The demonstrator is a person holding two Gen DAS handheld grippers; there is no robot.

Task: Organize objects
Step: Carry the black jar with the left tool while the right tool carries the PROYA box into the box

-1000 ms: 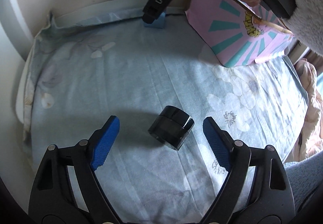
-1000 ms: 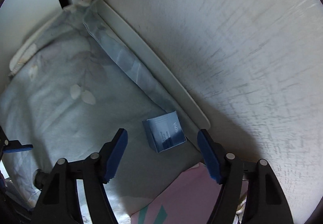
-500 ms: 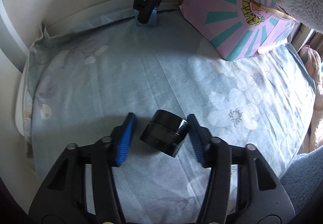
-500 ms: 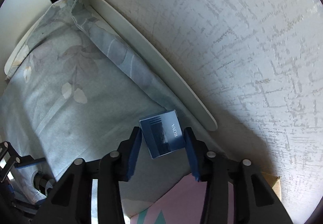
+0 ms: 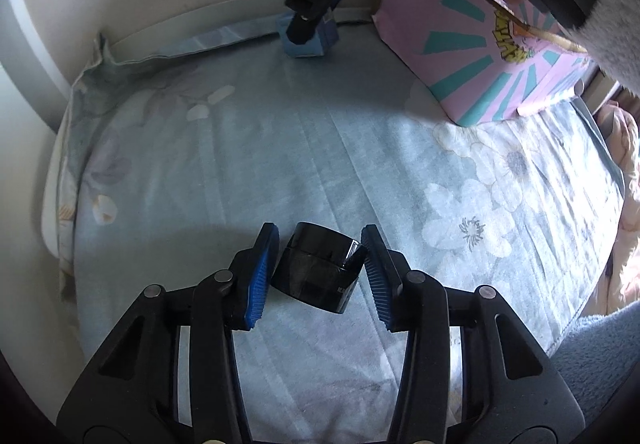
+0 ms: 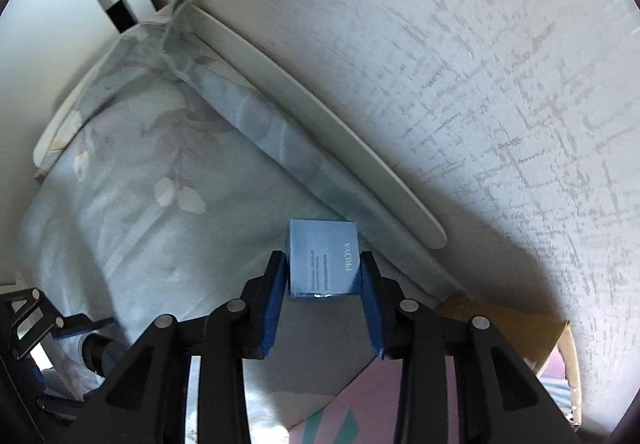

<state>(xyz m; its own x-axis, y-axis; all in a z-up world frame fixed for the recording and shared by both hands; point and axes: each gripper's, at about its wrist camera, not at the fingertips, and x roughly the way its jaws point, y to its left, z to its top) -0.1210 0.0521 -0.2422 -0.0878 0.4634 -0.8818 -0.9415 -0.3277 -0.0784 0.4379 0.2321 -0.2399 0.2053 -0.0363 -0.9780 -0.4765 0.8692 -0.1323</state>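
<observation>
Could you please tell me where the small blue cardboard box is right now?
The small blue cardboard box sits between the right gripper pads at the far edge of the floral bedsheet, by the white wall, left of the pink-and-teal box.

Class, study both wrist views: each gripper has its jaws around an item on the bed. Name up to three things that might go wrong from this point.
1. The black jar lies tilted between the left gripper; its round glossy side may roll or slip out as the jaws squeeze.
2. The right gripper holds only the near end of the blue box, so it may pivot or crush.
3. The pink box stands close beside the right gripper; swinging could knock it.
</observation>
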